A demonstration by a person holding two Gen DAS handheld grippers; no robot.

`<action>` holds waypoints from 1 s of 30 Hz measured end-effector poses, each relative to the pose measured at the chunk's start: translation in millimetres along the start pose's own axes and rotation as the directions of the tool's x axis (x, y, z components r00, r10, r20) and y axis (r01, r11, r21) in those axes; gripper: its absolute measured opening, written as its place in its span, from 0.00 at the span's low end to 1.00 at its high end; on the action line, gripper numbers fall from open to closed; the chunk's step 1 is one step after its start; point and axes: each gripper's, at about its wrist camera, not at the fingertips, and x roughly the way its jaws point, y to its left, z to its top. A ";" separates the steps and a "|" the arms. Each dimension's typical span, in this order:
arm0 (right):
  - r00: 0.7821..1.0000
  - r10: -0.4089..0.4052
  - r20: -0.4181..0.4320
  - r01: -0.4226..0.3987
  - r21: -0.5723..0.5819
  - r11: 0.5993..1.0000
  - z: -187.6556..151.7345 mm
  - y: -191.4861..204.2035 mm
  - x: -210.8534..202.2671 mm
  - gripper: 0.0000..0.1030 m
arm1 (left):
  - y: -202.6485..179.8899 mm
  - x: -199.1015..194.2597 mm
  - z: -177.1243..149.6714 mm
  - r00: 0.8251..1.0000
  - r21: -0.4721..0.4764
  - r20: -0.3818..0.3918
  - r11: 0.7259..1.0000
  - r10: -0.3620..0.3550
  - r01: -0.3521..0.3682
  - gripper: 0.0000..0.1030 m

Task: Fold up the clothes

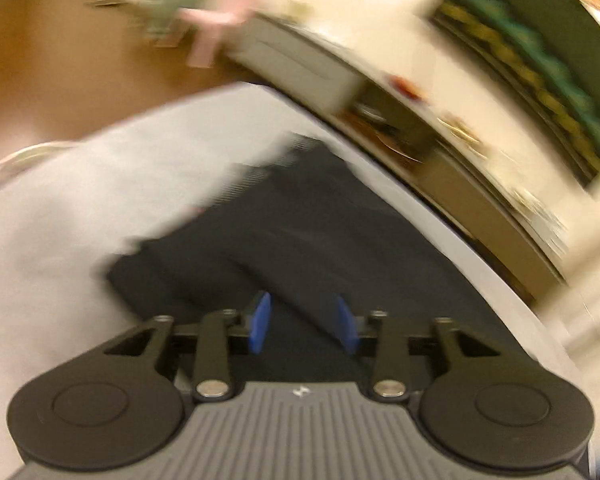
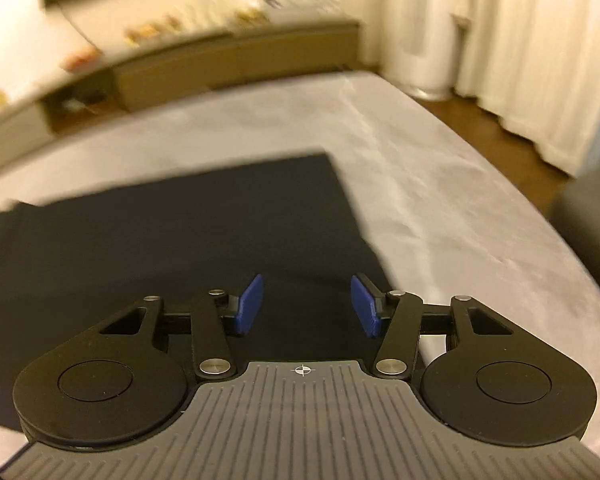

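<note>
A dark garment (image 2: 172,232) lies flat, partly folded, on the pale bed.

The left tool (image 1: 304,322) stands with its two blue fingers (image 1: 260,322) parted, nothing between them, angled down over the dark garment (image 1: 300,232). The right tool (image 2: 307,306) has its fingers spread wider, also empty, hovering above the same garment's near edge.

Home, likely living room: long low sideboard (image 2: 236,64) along cream wall, cluttered on top; floor-length white curtains (image 2: 540,60); wooden floor (image 2: 512,132); framed picture (image 1: 540,64) on wall; grey-covered table (image 2: 440,184).
</note>
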 end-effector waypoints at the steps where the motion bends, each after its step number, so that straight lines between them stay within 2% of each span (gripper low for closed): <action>1: 1.000 0.016 -0.009 -0.017 -0.035 0.999 0.2 7.0 1.6 0.53 | -3.8 9.1 -2.9 0.999 0.032 -0.031 0.999 0.031 -0.030 0.41; 2: 0.999 0.028 -0.022 -0.030 -0.069 0.997 0.0 13.7 3.9 0.54 | -2.6 17.9 -4.6 0.995 0.044 -0.054 0.996 0.084 -0.081 0.40; 3: 0.999 0.012 -0.053 -0.017 -0.097 0.995 -3.0 17.0 10.0 0.54 | 1.7 21.8 -3.7 0.991 0.037 -0.054 0.992 0.126 -0.124 0.30; 4: 0.998 -0.011 -0.059 0.006 -0.083 0.997 -3.3 11.4 11.3 0.57 | 6.0 25.7 -2.8 0.984 0.031 -0.054 0.986 0.167 -0.166 0.26; 5: 0.997 -0.033 -0.065 0.029 -0.069 0.997 -3.6 5.8 12.6 0.60 | 9.6 27.7 -1.6 0.977 0.022 -0.052 0.979 0.205 -0.204 0.25; 7: 0.994 -0.075 -0.075 0.072 -0.036 0.997 -4.1 -6.3 14.0 0.59 | 11.7 18.8 1.9 0.968 -0.019 -0.040 0.968 0.249 -0.250 0.27; 9: 0.996 -0.071 -0.050 0.075 0.083 0.994 -4.6 -31.5 0.8 0.62 | 5.5 10.1 6.1 0.978 -0.052 -0.031 0.977 0.205 -0.207 0.33; 11: 0.998 -0.058 -0.034 0.063 0.192 0.979 -6.9 -55.6 -10.6 0.69 | -4.1 2.1 10.6 0.991 -0.067 -0.008 0.989 0.132 -0.133 0.37; 14: 0.998 -0.034 -0.049 0.042 0.164 0.986 -14.7 -60.5 -5.7 0.72 | -26.7 -4.0 11.2 0.999 -0.051 0.011 0.998 0.047 -0.047 0.42; 18: 0.998 -0.008 -0.069 0.016 0.117 0.993 -25.2 -65.5 1.1 0.75 | -66.8 14.8 6.9 1.000 -0.001 -0.004 1.000 0.001 -0.001 0.43; 19: 0.997 -0.033 -0.070 0.036 0.039 0.999 -27.5 -55.9 3.7 0.74 | -75.3 20.6 5.9 1.000 0.009 -0.011 1.000 -0.006 0.006 0.43; 20: 0.996 -0.051 -0.068 0.049 -0.026 0.998 -29.4 -47.3 5.8 0.67 | -82.8 28.1 4.9 1.000 0.017 -0.016 1.000 -0.013 0.013 0.43; 21: 0.998 -0.029 -0.063 0.028 -0.018 0.999 -28.9 -45.9 4.9 0.58 | -88.9 31.7 4.3 1.000 0.027 -0.021 0.999 -0.021 0.022 0.43; 22: 0.998 -0.022 -0.059 0.021 -0.017 1.000 -27.8 -45.1 3.4 0.21 | -95.3 34.4 2.2 0.999 0.041 -0.024 0.999 -0.028 0.029 0.43; 23: 0.998 0.004 -0.059 -0.003 0.015 1.000 -26.8 -46.7 2.3 0.03 | -101.6 39.4 -1.2 0.999 0.054 -0.023 0.998 -0.030 0.031 0.43; 24: 0.998 0.024 -0.057 -0.022 0.044 0.999 -25.9 -48.0 1.4 0.03 | -108.0 46.8 -0.9 0.999 0.069 -0.022 0.997 -0.032 0.033 0.43; 26: 1.000 -0.005 -0.027 0.006 0.020 1.000 -23.4 -40.4 0.7 0.02 | -115.7 49.1 -4.4 0.999 0.102 -0.023 0.994 -0.037 0.039 0.43; 30: 0.989 0.000 0.146 0.019 -0.128 0.992 -18.9 3.2 -29.9 0.02 | -122.2 44.3 -9.7 0.999 0.109 -0.021 0.993 -0.032 0.034 0.43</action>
